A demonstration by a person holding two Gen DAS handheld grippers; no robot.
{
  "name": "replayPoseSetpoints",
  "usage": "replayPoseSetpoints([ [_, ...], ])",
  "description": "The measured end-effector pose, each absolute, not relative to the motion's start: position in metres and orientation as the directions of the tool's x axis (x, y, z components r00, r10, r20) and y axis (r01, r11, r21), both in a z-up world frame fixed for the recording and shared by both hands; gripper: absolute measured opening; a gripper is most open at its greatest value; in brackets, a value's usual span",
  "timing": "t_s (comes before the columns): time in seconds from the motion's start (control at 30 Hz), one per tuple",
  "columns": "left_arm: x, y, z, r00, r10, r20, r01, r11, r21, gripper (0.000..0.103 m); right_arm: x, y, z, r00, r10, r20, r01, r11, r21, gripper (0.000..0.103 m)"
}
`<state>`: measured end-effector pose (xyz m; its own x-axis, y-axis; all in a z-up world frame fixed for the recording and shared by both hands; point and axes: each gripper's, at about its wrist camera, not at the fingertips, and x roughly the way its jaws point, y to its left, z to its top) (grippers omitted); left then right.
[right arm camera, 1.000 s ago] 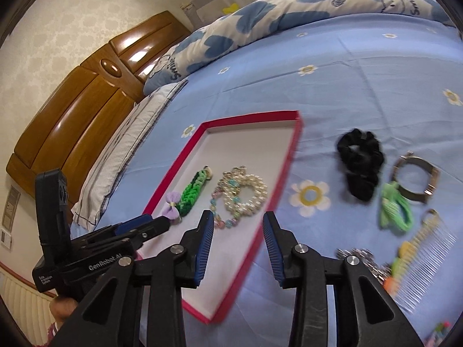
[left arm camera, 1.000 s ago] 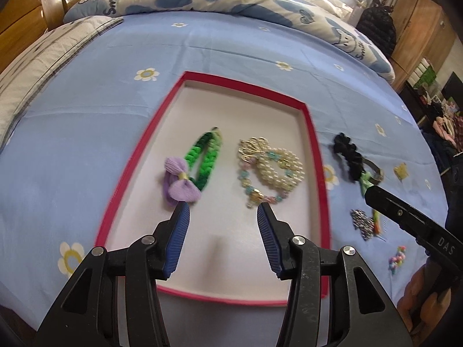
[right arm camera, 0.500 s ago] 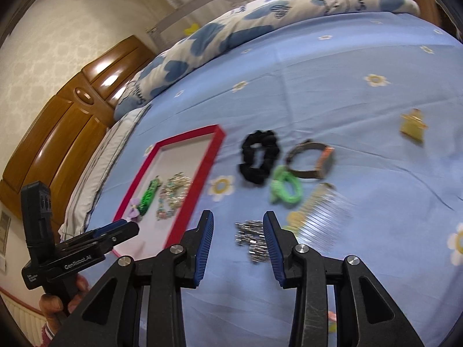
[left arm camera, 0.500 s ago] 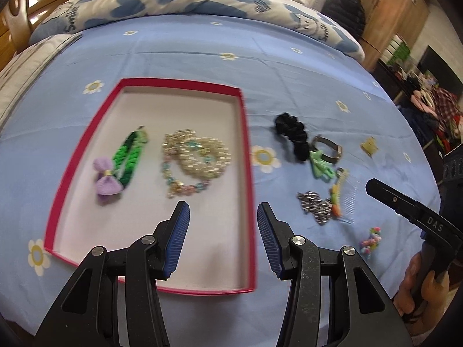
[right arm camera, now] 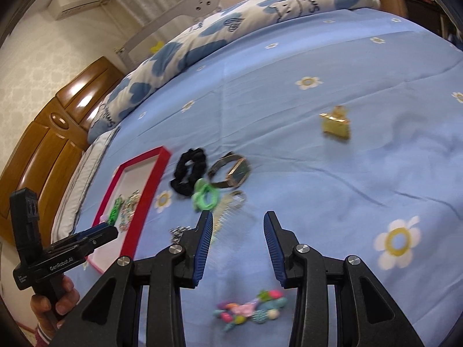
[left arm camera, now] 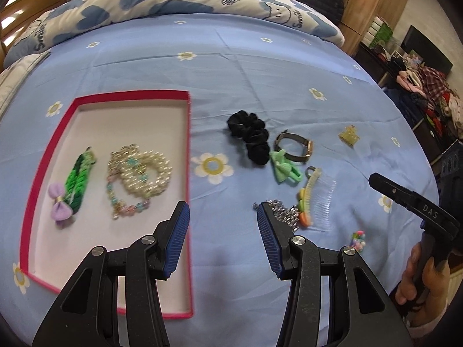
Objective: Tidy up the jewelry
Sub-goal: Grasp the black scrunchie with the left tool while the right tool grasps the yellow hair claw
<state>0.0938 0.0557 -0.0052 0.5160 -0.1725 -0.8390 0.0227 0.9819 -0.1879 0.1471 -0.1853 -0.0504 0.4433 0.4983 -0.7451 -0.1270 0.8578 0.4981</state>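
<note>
A red-rimmed tray (left arm camera: 188, 156) (right arm camera: 139, 211) lies on the blue bedsheet; it holds a green braid with a purple bow (left arm camera: 75, 182) and pearl bracelets (left arm camera: 139, 170). On the sheet to its right lie a black scrunchie (left arm camera: 250, 136) (right arm camera: 188, 170), a watch (left arm camera: 295, 147) (right arm camera: 231, 173), a green bow clip (left arm camera: 285, 169) (right arm camera: 205, 195), a comb (left arm camera: 317, 196), a silver chain (left arm camera: 285, 212), a gold clip (left arm camera: 350, 136) (right arm camera: 335, 124) and a colourful bead piece (left arm camera: 358, 237) (right arm camera: 249, 310). My left gripper (left arm camera: 222, 225) is open and empty beside the tray's right rim. My right gripper (right arm camera: 238, 237) is open and empty above the bead piece.
A blue-and-white duvet (left arm camera: 173, 3) lies along the far side of the bed. A wooden headboard (right arm camera: 58, 144) stands at the left, and a wardrobe and cluttered shelves (left arm camera: 405, 57) at the right, past the bed's edge.
Both grippers have swung to the right, away from the tray and toward the loose items on the sheet. Both stay open and empty.
</note>
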Motion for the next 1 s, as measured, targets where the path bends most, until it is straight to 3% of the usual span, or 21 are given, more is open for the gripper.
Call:
replayPoseSetpoints([
  [0.5,0.157,0.027,-0.022,0.464,-0.223,-0.857,0.051,0.973,-0.225,0.047,0.202,-0.222,-0.069,0.485,0.395,-0.780,-0.054,0.904,0.424,0.040],
  [0.9,0.222,0.016,-0.061,0.387,-0.194,-0.902,0.004,0.978,-0.209,0.047,0.258,-0.233,-0.097,0.462,0.339,-0.820,-0.036,0.930,0.365,0.051],
  [1.0,0.226,0.014,-0.067,0.378,-0.198,-0.905,0.009,0.978,-0.210,0.039,0.266,-0.229,-0.106,0.444,0.332,-0.832,-0.047,0.936,0.348,0.051],
])
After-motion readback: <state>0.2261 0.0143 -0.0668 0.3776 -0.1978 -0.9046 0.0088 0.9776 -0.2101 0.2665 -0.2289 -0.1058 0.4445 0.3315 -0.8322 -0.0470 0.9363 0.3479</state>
